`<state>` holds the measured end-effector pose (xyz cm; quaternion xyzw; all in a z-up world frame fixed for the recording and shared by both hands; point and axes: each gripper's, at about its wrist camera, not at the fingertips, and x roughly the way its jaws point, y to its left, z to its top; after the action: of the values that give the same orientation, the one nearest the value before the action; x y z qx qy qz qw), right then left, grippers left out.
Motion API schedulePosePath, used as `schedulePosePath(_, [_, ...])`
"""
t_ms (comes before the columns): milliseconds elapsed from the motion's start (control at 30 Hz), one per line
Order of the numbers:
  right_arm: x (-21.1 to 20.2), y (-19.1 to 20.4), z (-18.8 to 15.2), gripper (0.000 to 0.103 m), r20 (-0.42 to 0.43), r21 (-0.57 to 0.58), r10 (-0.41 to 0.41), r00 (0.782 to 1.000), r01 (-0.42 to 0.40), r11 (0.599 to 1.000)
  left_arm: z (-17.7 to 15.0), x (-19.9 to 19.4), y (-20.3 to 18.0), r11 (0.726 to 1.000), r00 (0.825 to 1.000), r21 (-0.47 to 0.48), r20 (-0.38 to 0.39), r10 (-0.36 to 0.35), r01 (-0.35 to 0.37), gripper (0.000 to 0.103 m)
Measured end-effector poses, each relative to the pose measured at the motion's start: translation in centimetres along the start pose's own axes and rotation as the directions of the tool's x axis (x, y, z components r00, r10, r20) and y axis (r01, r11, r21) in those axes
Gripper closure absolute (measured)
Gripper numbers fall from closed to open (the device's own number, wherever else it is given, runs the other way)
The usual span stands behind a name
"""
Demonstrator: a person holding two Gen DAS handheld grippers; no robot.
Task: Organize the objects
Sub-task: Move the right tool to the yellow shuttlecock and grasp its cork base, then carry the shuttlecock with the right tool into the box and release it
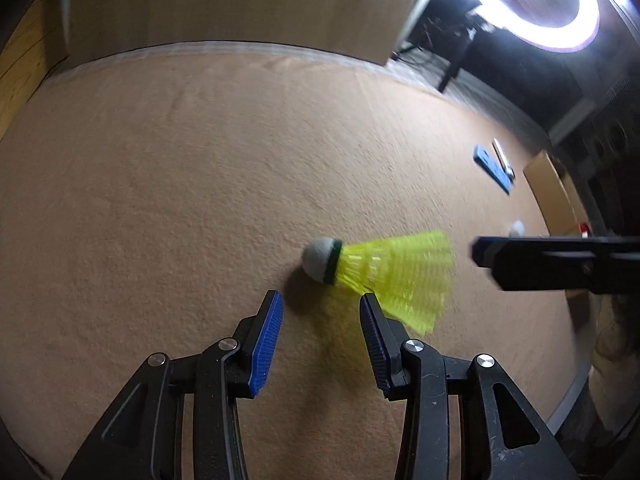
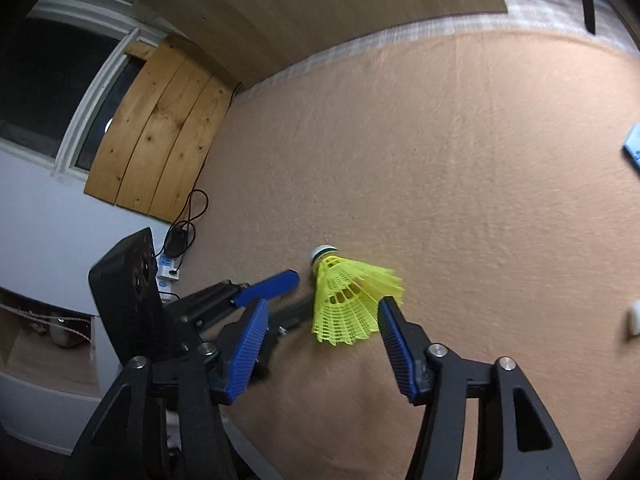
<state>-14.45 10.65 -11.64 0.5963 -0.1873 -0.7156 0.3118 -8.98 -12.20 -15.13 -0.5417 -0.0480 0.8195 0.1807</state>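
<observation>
A yellow plastic shuttlecock (image 1: 384, 272) with a white cork tip lies on its side on the tan felt table (image 1: 180, 180). My left gripper (image 1: 320, 296) stands open just short of it, and the skirt runs behind the right finger's tip. My right gripper (image 1: 482, 254) comes in from the right, a little off the skirt's wide end. In the right wrist view the shuttlecock (image 2: 348, 300) sits just beyond my right gripper (image 2: 323, 301), whose jaws are open, skirt close to the right fingertip. The left gripper (image 2: 302, 292) reaches in from the left, beside the cork end.
A flat blue piece (image 1: 494, 168) and a thin white stick (image 1: 503, 158) lie at the table's far right, beside a cardboard box (image 1: 548, 188). A small white object (image 2: 634, 320) sits at the right. A wooden board (image 2: 160, 128) and a power strip (image 2: 168, 270) are off the table's left edge.
</observation>
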Motion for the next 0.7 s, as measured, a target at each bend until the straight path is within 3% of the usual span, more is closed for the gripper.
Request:
schedulePosePath(167, [1.5, 0.1, 0.6, 0.066, -0.012, 0.003, -0.033, 0.999, 0.033, 0.999, 0.0, 1.1, -0.9, 0.999, 1.0, 0.034, -0.022, -0.019, 0.02, 0.06])
schedulePosePath(333, [2.4, -0.3, 0.8, 0.09, -0.024, -0.002, -0.063, 0.998, 0.063, 0.998, 0.2, 1.7, -2.1, 0.998, 0.999, 0.04, -0.019, -0.042, 0.043, 0.06])
schedulePosePath(700, [2.2, -0.5, 0.3, 0.099, 0.0, -0.045, -0.095, 0.995, 0.095, 0.994, 1.0, 2.1, -4.0, 0.997, 0.997, 0.025, 0.013, -0.073, 0.073, 0.069])
